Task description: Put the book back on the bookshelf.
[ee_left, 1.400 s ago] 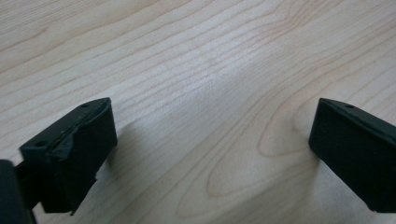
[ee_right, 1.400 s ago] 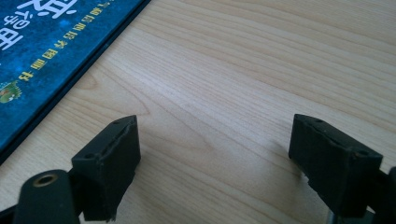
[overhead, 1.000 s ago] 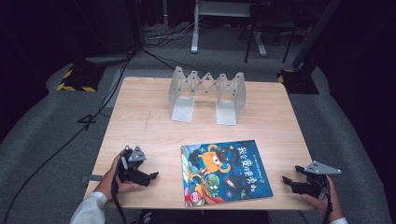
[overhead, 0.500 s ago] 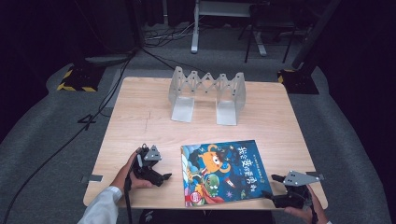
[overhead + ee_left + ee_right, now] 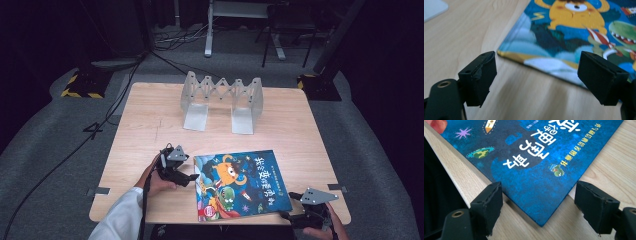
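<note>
A blue picture book (image 5: 240, 182) with cartoon monsters lies flat on the wooden table (image 5: 145, 125), near the front edge. My left gripper (image 5: 192, 176) sits at the book's left edge. In the left gripper view the gripper (image 5: 536, 72) is open; its jaws have just been closing, and the book's corner (image 5: 506, 51) lies just ahead of them, untouched. My right gripper (image 5: 286, 216) is low at the book's near right corner. In the right gripper view that corner (image 5: 544, 222) pokes between the open jaws without touching either pad.
A grey folding book rack (image 5: 222, 100) stands at the back middle of the table. The table's front edge (image 5: 454, 182) runs close to the right gripper's left jaw. A white sleeve (image 5: 120, 215) comes in at the bottom left. Cables and stands lie on the floor behind.
The left gripper has slid right, up to the book's left edge. The right gripper came in leftward from the table's right edge to the book's near right corner.
</note>
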The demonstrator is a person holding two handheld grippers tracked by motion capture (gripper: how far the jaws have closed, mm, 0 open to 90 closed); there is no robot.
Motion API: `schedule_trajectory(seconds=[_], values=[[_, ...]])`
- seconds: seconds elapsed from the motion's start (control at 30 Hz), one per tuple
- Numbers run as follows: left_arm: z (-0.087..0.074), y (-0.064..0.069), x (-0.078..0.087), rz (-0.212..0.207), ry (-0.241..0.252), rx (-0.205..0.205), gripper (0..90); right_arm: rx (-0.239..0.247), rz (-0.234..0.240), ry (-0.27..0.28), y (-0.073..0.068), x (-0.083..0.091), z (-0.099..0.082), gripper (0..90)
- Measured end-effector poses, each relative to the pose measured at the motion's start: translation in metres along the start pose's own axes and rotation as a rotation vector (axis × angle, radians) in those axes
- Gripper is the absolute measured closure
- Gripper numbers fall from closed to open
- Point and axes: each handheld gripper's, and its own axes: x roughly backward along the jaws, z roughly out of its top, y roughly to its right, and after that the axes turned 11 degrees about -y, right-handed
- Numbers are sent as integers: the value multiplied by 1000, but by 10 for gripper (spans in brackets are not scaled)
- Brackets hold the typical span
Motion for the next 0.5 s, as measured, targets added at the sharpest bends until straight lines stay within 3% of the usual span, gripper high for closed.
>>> schedule_trajectory(seconds=[0.03, 0.13, 0.2, 0.27, 0.3, 0.37, 0.5], values=[[7, -2, -5, -15, -15, 3, 160, -1, 0, 0, 0, -1, 1, 224], [17, -3, -15, 14, -15, -13, 161, 8, 1, -9, -1, -3, 4, 201], [23, -5, -22, 0, -44, -9, 162, 20, 4, -8, -1, -4, 5, 197], [28, -7, -29, 19, -61, -13, 163, 21, 3, -13, 0, -4, 6, 184], [31, -10, -33, -2, -55, 0, 160, 22, 5, -15, 1, -5, 6, 176], [32, -12, -35, 3, -48, 0, 157, 23, 6, -15, 1, -5, 6, 175], [35, -20, -40, -67, -49, 19, 156, 23, 3, -19, 4, -6, 8, 170]])
